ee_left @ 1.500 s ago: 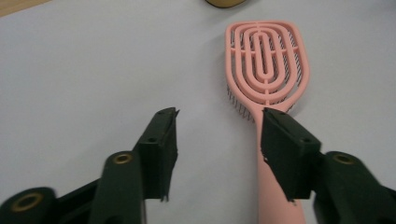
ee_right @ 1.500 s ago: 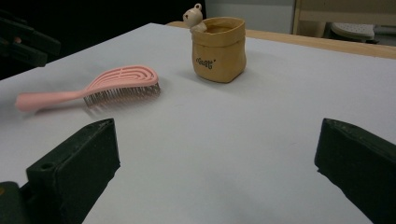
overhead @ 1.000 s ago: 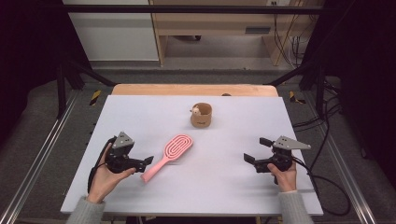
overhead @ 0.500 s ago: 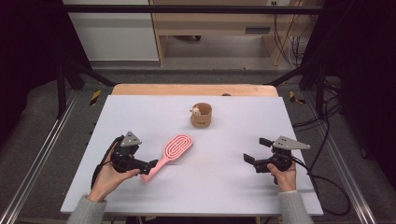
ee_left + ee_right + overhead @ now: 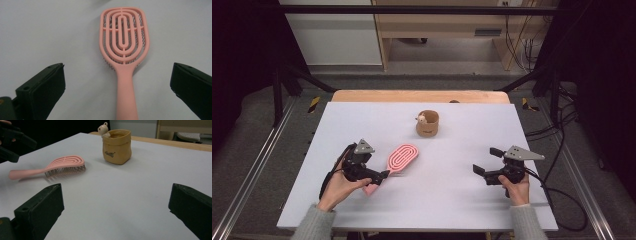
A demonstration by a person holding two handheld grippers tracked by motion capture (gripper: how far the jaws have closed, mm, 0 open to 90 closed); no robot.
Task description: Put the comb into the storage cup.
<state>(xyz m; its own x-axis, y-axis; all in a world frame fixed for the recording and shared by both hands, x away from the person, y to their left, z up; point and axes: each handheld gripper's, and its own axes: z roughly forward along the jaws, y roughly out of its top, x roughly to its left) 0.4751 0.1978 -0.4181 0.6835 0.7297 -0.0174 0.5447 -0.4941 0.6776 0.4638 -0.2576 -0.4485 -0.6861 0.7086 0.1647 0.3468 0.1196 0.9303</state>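
A pink vented hairbrush (image 5: pixel 401 158) lies bristles down on the white table, its handle pointing toward the person's left hand. My left gripper (image 5: pixel 374 180) is open, and its jaws stand wide on either side of the handle's end without touching it. In the left gripper view the hairbrush (image 5: pixel 124 45) runs straight up the middle between the jaws of the left gripper (image 5: pixel 118 73). My right gripper (image 5: pixel 486 161) rests open at the table's right with nothing in it. The right gripper view looks past the right gripper (image 5: pixel 116 195) across bare table toward the hairbrush (image 5: pixel 62 165).
A small tan pouch-shaped cup (image 5: pixel 427 124) with a little bear figure on its rim stands behind the brush near the table's middle; it is the cup (image 5: pixel 117 146) in the right gripper view. A wooden strip (image 5: pixel 419 96) edges the table's far side.
My left gripper has slid right along the table to the brush, and its open jaws now straddle the handle's end. The brush and the right gripper have stayed put.
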